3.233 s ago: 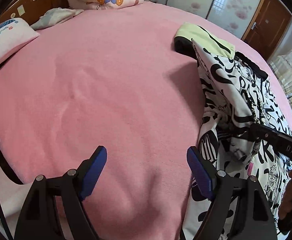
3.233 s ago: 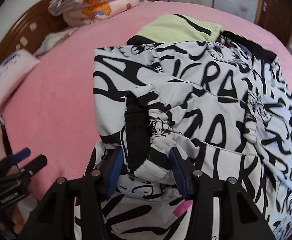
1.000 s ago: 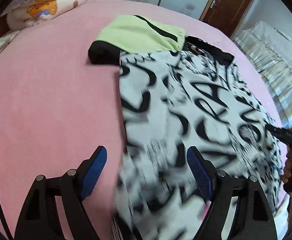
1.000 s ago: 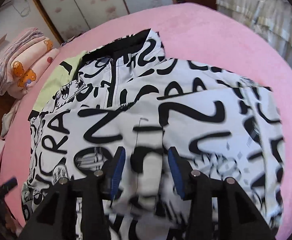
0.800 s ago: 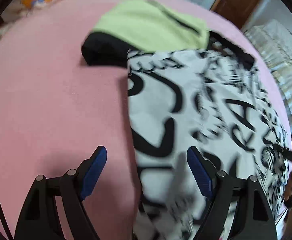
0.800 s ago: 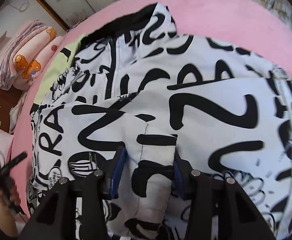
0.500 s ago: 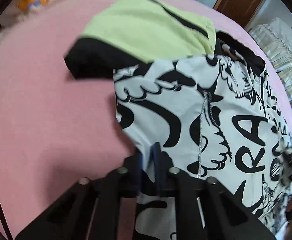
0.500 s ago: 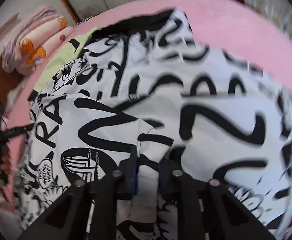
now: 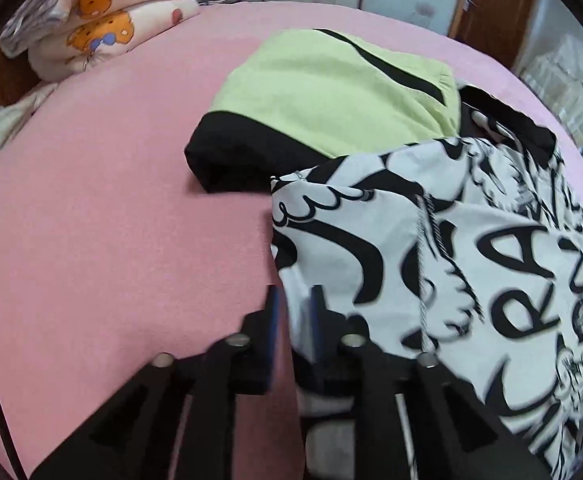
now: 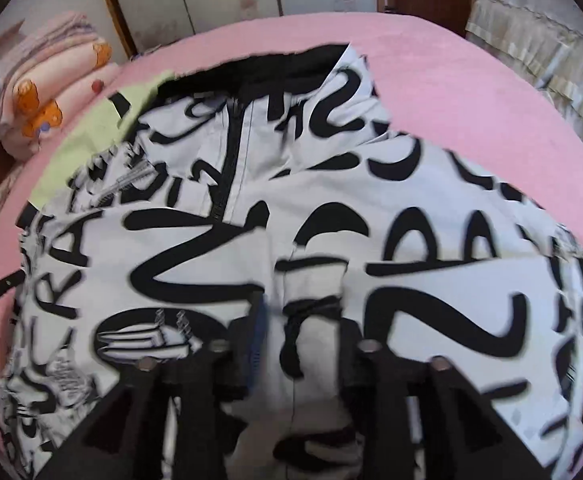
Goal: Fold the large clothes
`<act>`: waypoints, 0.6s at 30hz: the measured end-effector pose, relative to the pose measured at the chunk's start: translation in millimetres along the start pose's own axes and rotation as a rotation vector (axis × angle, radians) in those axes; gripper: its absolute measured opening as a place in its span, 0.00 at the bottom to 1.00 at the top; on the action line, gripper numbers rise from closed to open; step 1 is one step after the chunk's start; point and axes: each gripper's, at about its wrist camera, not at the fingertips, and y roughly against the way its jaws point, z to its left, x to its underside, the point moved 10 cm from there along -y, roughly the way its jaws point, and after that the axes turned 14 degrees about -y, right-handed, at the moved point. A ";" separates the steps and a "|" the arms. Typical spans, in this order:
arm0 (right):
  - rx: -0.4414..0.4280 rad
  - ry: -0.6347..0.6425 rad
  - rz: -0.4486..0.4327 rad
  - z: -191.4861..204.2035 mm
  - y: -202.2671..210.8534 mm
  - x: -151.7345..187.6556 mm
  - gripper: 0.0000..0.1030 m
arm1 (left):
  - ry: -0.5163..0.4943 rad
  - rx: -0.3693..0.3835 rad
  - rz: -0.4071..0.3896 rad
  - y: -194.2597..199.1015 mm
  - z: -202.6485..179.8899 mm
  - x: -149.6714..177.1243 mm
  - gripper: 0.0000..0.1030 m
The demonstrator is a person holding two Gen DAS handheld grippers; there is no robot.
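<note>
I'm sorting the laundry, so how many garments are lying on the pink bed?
2: a black-and-white graffiti-print jacket spread nearest the grippers, and a lime-green and black folded garment beyond it, partly under the jacket's edge. More could be hidden beneath.

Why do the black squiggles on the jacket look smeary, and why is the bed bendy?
Right wrist view: motion blur smears the jacket print. Left wrist view: sharper, only the near edge is blurry. Both views: the fisheye lens curves the pink bed.
</note>
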 end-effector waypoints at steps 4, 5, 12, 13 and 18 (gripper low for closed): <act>-0.003 0.019 -0.068 -1.1 45.8 8.5 0.40 | -0.042 -0.008 -0.061 47.1 -9.6 5.0 0.29; -0.007 0.017 -0.076 -0.4 51.6 10.0 0.40 | -0.038 0.015 -0.077 57.2 -15.1 8.1 0.29; -0.087 0.037 -0.062 48.9 68.7 50.8 0.40 | -0.014 0.165 -0.142 92.1 -101.7 55.8 0.29; -0.108 0.041 -0.062 61.3 69.5 56.1 0.40 | -0.014 0.167 -0.153 92.6 -109.0 62.9 0.29; -0.149 0.122 -0.013 111.4 49.9 84.3 0.40 | -0.035 0.140 -0.149 64.2 -131.3 99.1 0.29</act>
